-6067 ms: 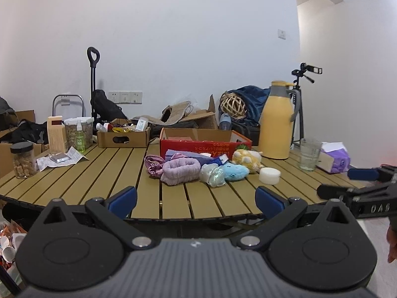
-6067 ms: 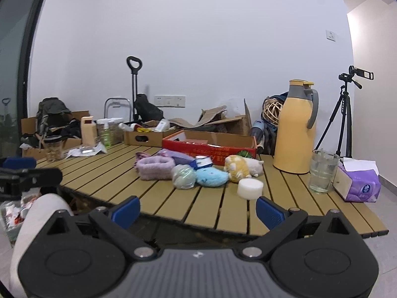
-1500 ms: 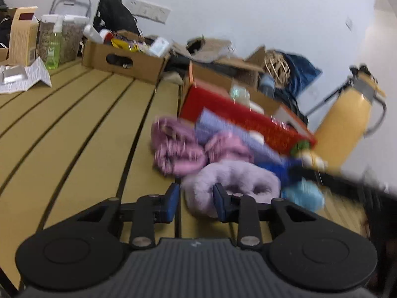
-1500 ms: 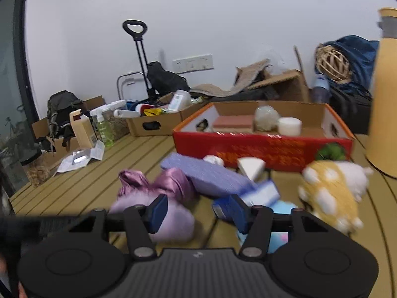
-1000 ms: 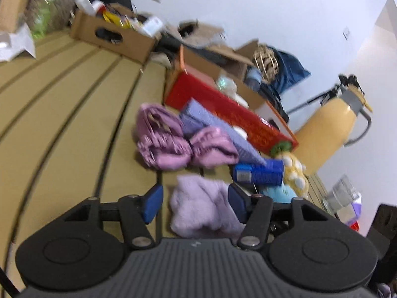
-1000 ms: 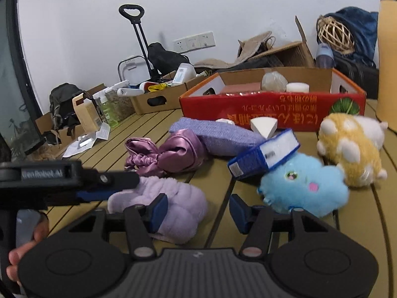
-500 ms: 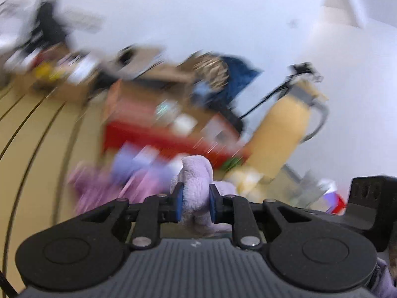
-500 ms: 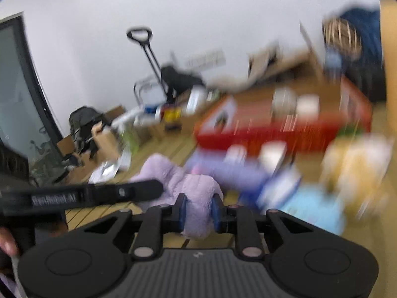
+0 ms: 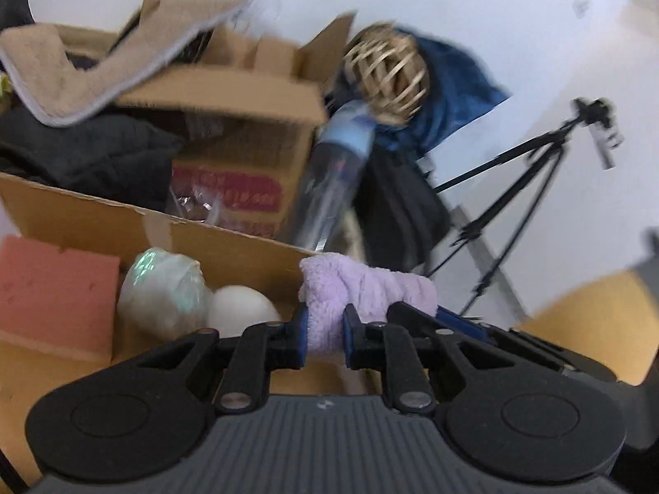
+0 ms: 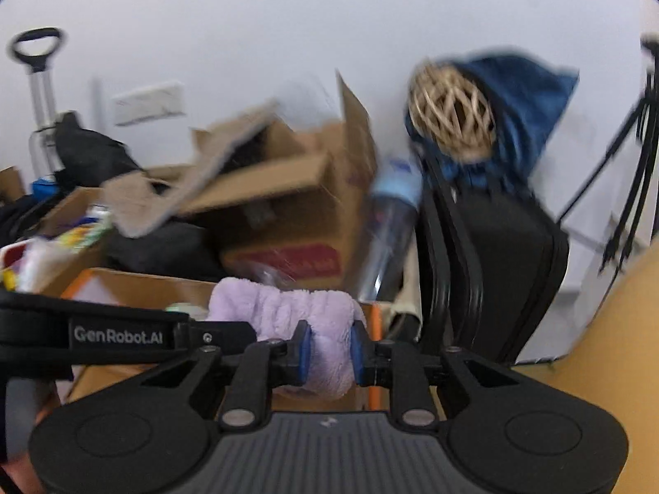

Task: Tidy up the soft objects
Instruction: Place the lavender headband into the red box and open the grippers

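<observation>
A: Left gripper state?

B: Fingers are drawn narrow and are clamped on the near end of the lilac plush band. The log figures show the left jaws closing a touch more, with the plush pinched between the blue pads.

A: Right gripper?

B: Also narrow, and pressed on the same lilac plush band, at its other end. The fabric is seen bulging between and below the pads. So the band is held by both grippers at once, stretched between them.

A: Where is the band located?

B: It is held in the air above the far right corner of the cardboard box, over its rim. From the right wrist view the left gripper's arm is seen coming in from the left, just beside the band.

A: Box contents?

B: A pink sponge block at left, a pale green wrapped ball beside it, and a white rounded object touching the ball, all near the far wall of the box.

A: Background?

B: A larger open carton with a beige towel draped over it, a clear bottle leaning to its right, a woven rattan ball on blue cloth, and a tripod far right. Everything is somewhat blurred.
</observation>
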Motion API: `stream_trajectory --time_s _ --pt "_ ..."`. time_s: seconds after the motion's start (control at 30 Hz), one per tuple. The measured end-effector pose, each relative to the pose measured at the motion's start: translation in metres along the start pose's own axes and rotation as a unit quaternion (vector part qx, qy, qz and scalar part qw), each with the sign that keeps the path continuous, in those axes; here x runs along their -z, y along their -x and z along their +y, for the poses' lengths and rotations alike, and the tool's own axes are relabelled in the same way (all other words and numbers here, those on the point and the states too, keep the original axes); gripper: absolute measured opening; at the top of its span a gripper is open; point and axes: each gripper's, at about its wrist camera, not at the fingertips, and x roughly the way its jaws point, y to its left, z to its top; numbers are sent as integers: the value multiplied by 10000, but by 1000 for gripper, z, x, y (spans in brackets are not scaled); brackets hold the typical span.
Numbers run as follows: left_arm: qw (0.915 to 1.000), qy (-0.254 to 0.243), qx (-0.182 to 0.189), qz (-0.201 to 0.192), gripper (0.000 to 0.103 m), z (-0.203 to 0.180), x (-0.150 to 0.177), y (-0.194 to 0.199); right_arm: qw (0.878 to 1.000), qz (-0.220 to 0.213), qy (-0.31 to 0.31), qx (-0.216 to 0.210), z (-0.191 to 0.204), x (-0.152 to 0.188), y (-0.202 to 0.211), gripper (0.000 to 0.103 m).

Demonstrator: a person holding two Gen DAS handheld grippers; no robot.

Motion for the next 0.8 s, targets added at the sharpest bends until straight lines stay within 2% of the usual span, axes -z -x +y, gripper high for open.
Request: stream_trajectory --time_s 0.13,0.2,0.27,0.3,0.37,0.4,0.47,0.67,0.8 --pt "9984 -50 -419 368 17 16 -1 -32 9985 503 178 -116 -1 8 -41 19" --pt "9987 -66 -353 365 19 24 0 -34 9975 643 229 -167 0 12 -53 20" --pt "9988 -25 -320 371 26 28 -1 -32 9973 696 191 -170 -1 13 -57 19" --pt "9986 -8 -392 362 29 27 -2 -30 9972 721 88 -199 -3 13 -58 21" --pt "9974 -149 -642 278 42 19 -5 -19 9967 786 -34 -218 -4 10 -53 24" --pt "9973 -220 -674 204 45 14 -6 -10 9973 728 17 -75 -1 7 -46 30" --pt "9975 -279 -641 77 47 6 -10 17 9982 577 138 102 4 -1 -28 33" --pt "9954 -672 -584 -339 53 -29 -11 121 9992 -32 342 186 22 -21 67 36" --pt "9890 -1123 -635 -723 60 -58 -2 198 9977 -365 556 99 36 -26 136 44"
